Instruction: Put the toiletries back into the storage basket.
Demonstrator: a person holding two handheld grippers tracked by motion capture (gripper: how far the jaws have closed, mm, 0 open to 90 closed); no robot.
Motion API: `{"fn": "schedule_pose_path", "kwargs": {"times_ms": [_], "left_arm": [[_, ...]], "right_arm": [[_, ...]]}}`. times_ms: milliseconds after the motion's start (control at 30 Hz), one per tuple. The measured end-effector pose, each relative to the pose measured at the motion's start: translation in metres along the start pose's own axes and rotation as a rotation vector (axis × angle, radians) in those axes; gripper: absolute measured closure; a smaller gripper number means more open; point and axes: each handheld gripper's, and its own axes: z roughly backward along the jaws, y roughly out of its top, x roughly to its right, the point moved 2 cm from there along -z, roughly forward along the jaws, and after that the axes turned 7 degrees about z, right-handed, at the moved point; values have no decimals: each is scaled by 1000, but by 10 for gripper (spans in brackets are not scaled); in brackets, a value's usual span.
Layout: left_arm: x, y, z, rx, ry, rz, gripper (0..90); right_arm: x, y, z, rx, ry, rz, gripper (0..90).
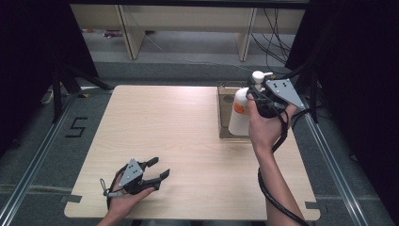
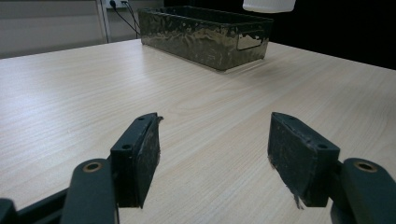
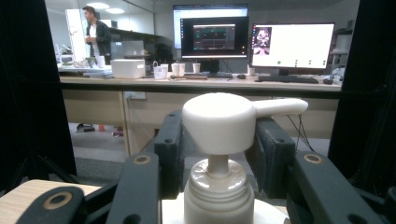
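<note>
Wooden table [image 1: 188, 141]; clear bin [image 1: 226, 110] at its far right. Right hand [image 1: 264, 123] raised over the bin, right gripper [image 1: 254, 96] pinching white pump bottle [image 1: 241, 110] near its neck. Left gripper [image 1: 159, 168] rests low near front edge, jaws spread, nothing between.

Your table [image 1: 179, 132] lies bare ahead of the left gripper [image 1: 157, 168]; the bin [image 1: 225, 113] blocks its far right.

A tape-marked "5" [image 1: 75, 127] on grey floor [image 1: 42, 155]; beyond, monitors [image 3: 252, 37] on what seems a desk [image 3: 201, 81].
</note>
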Motion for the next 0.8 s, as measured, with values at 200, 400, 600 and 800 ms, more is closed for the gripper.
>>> {"fn": "schedule_pose_path", "kwargs": {"times_ms": [200,400,600,800], "left_arm": [[0,0,1,-9,8,-2,338],[0,0,0,0,-1,1,338],[0,0,0,3,-3,0,338],[0,0,1,-9,6,-3,338]], "right_arm": [[-2,4,-3,5,3,3,601],[-3,7,-5,8,9,0,601],[-5,10,-8,5,7,-7,601],[-6,11,-13,4,2,-3,601]]}}
